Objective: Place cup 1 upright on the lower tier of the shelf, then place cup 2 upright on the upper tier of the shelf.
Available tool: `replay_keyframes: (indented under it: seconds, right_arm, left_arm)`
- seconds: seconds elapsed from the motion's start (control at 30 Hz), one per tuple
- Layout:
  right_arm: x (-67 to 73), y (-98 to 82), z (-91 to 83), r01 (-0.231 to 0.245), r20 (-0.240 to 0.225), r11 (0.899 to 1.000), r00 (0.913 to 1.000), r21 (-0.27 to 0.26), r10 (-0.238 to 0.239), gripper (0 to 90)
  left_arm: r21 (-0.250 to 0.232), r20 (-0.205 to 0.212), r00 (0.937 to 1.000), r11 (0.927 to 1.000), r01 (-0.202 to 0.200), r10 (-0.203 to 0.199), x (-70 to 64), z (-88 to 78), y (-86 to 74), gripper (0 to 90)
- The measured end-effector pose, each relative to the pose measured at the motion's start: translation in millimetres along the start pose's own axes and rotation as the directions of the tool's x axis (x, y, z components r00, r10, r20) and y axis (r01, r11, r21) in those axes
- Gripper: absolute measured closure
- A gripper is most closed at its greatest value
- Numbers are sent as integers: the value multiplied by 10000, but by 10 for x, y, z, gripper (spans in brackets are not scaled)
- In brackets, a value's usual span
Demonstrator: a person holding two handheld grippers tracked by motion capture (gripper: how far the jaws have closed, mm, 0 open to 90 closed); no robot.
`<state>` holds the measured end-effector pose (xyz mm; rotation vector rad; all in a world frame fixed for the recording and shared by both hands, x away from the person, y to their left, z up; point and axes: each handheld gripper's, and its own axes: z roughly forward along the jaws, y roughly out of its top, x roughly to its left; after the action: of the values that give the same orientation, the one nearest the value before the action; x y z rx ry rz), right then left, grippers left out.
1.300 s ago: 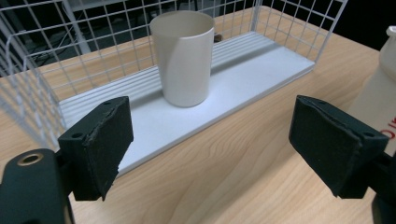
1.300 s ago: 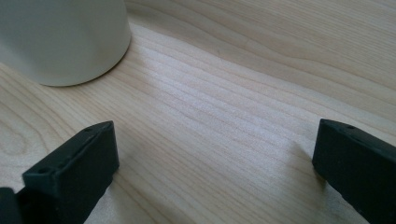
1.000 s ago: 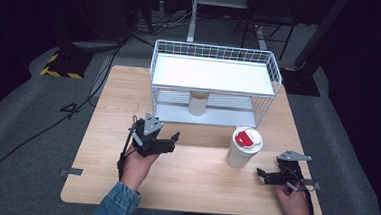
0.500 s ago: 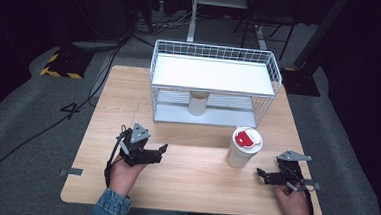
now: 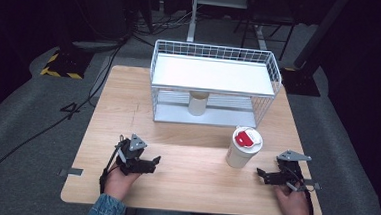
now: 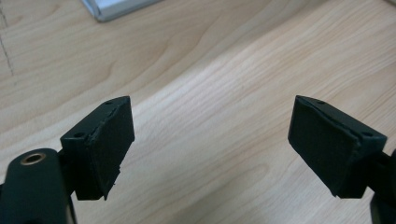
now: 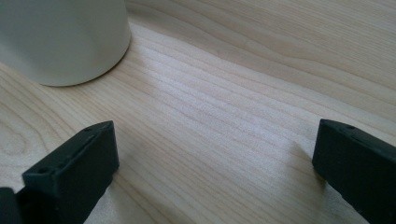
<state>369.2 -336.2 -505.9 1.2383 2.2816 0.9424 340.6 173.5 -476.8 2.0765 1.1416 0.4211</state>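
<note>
While the white cup (image 5: pixel 243 148) with its red-marked lid stands upright on the wooden table (image 5: pixel 194 178), a little right of centre in the high view, we hold the right gripper (image 5: pixel 263 174) just to the cup's lower right, jaws spread with bare wood between them. Its own view shows the cup's base (image 7: pixel 60 39) at upper left, clear of both jaws. Our left gripper (image 5: pixel 155 161) sits low at lower left of the high view, well apart from the cup, jaws parted around nothing. Behind, at upper centre, we see a white wire rack (image 5: pixel 215 76); under its shelf stands what looks like a second pale cup (image 5: pixel 197 102), though it is too small to be sure.
</note>
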Motion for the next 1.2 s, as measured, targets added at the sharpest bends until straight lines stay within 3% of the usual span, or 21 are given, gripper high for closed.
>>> replay_keyframes:
  seconds: [0.2, 0.5, 0.57, 0.67, 0.7, 0.9, 1.2]
  right_arm:
    - [0, 1, 0, -12, -18, 10000, 10000, 0, 12, 6]
    - [0, 1, 0, -10, -14, 10000, 10000, 4, 10, 5]
    - [-1, 1, 0, -11, -16, 10000, 10000, 3, 11, 5]
    - [-1, 1, 0, -14, -20, 10000, 10000, 2, 14, 5]
    - [-1, 1, 0, -16, -22, 10000, 10000, 3, 16, 6]
    - [-1, 2, 0, -15, -20, 10000, 10000, 7, 15, 6]
    - [-2, 2, 0, -14, -19, 10000, 10000, 14, 14, 5]
  left_arm:
    - [457, -70, 9999, 9989, -115, 119, 3, 4, -115, 152]
    - [736, -139, 9999, 9973, -47, 57, 23, 56, -224, 152]
    - [923, -404, 9991, 9957, -118, 156, 38, 79, -241, 148]
    - [521, -360, 9992, 9985, 186, -167, 81, 93, -276, 130]
    - [454, -417, 9991, 9989, 97, -79, 95, 95, -285, 129]
    - [472, -546, 9982, 9985, 271, -245, 82, 111, -277, 124]
    - [480, -619, 9980, 9987, 164, -134, 72, 117, -269, 127]
